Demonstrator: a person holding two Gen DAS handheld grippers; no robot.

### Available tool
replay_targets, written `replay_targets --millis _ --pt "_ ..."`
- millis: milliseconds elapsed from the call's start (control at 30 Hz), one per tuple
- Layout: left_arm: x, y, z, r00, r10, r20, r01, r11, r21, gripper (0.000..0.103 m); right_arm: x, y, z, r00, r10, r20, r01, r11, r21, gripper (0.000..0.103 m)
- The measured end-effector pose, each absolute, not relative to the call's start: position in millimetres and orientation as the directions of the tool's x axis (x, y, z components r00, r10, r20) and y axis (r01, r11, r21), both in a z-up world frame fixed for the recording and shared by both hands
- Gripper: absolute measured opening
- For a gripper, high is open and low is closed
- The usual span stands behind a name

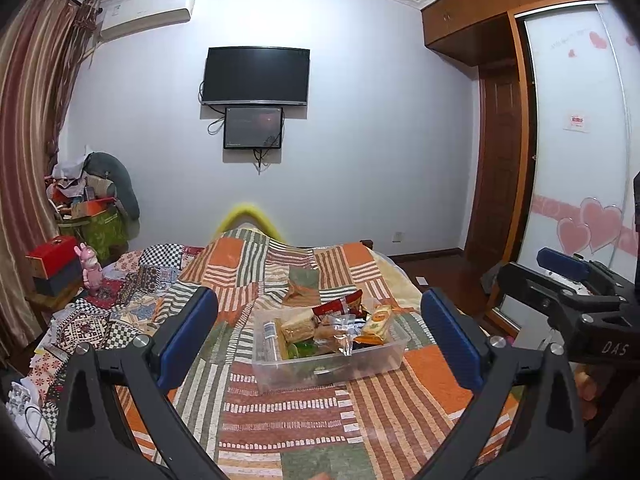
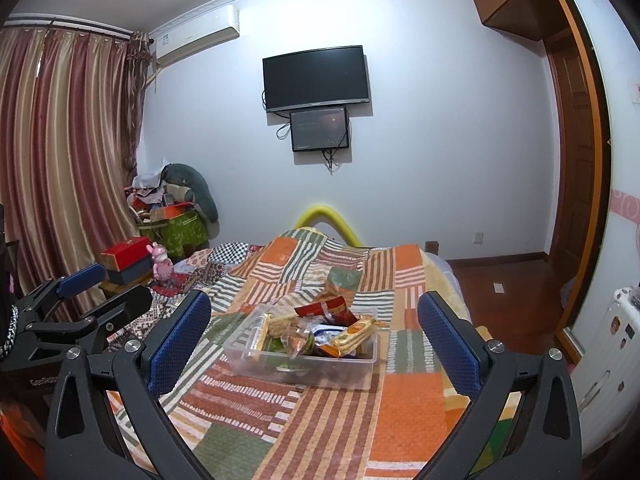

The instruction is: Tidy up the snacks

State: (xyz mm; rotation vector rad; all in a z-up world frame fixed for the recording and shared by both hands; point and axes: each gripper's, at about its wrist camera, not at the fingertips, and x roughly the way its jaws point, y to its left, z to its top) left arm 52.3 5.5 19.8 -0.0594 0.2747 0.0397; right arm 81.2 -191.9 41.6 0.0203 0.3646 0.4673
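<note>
A clear plastic bin (image 1: 384, 364) full of snack packets sits on the patchwork bed quilt; it also shows in the right wrist view (image 2: 360, 372). Inside are a red packet (image 1: 340, 306), a yellow wrapped bar (image 1: 376, 320), a sandwich-like pack (image 1: 298, 328) and a small clear bottle (image 1: 270, 340). My left gripper (image 1: 320, 344) is open and empty, held above the quilt short of the bin. My right gripper (image 2: 316, 344) is open and empty too, also short of the bin. Each gripper shows at the edge of the other's view.
The bed quilt (image 1: 280, 420) fills the foreground. A nightstand with a red box (image 1: 52, 260) and a pink toy (image 1: 92, 268) stands left of the bed. A cluttered pile (image 1: 96, 200) sits by the curtain. A wardrobe (image 1: 576, 140) and wooden floor lie on the right.
</note>
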Motion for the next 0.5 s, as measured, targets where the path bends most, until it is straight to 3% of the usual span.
replay_targets --millis 500 --pt "51.5 3.0 18.6 0.959 0.012 -0.283 -0.028 0.998 -0.051 0.103 83.2 -192.8 41.0 0.827 0.447 -0.342 -0.437 0.893 0.109 0.103"
